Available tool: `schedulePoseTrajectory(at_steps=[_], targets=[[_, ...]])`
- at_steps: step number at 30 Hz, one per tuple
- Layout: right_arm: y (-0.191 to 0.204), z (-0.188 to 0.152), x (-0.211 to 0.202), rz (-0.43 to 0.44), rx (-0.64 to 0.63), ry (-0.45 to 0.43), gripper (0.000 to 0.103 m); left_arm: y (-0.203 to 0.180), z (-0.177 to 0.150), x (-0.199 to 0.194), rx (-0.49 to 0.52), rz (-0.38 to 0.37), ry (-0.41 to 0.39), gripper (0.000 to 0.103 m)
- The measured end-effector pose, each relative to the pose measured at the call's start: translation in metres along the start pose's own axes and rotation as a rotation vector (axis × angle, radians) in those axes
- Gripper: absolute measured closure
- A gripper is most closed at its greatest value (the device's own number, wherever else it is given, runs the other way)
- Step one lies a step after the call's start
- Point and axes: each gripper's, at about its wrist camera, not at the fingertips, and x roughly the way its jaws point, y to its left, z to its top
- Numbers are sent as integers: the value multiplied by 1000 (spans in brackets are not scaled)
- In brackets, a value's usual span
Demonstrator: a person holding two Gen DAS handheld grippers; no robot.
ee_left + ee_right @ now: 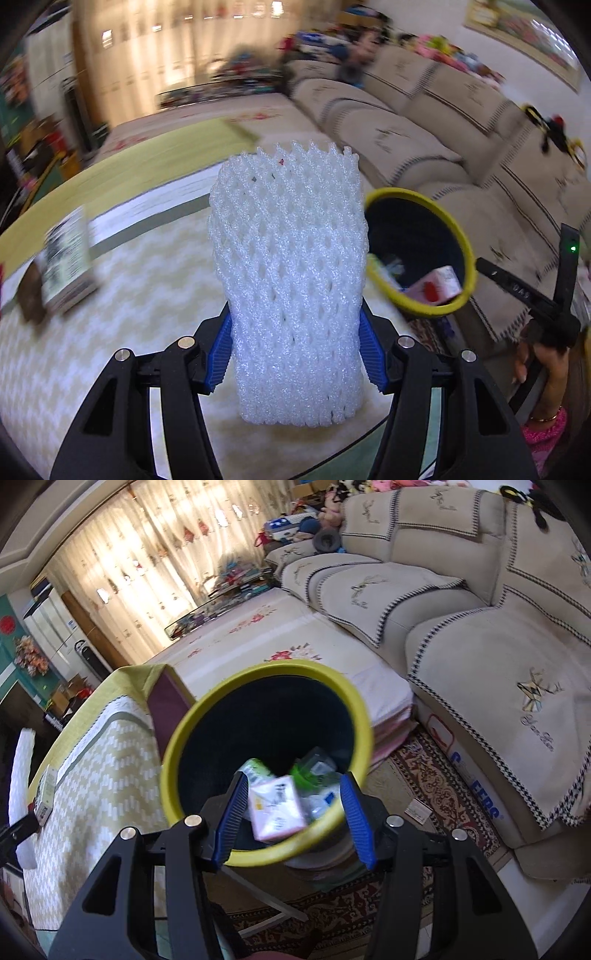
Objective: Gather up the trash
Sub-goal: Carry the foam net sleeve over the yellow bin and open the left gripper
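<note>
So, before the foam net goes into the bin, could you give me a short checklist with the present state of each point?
1. Left claw pads press both sides of the foam net: ok.
2. Bin visible from the left wrist view: ok.
3. Net above the bin opening: not ok, it hangs over the table, left of the bin.
4. Room left in the bin: ok, trash lies low.
5. Right claw clear of the opening: not ok, it hangs over the rim, with a pink carton between its pads; grip cannot tell.
</note>
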Motion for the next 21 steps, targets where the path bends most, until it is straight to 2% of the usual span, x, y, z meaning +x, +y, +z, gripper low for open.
schedulePoseTrajectory(at_steps=[8,13,17,21], targets=[[-40,-1,-5,-21,62,8,53,-100,40,61,165,-101,74,45],[-56,-2,-11,-31,80,5,50,-135,58,97,197,-120,124,42],[-68,-2,-12,-37,99,6,50,-151,71,122,206,-128,157,34],[-74,-4,-12,-36,108,14,50,-155,85,137,193,-142,160,17]])
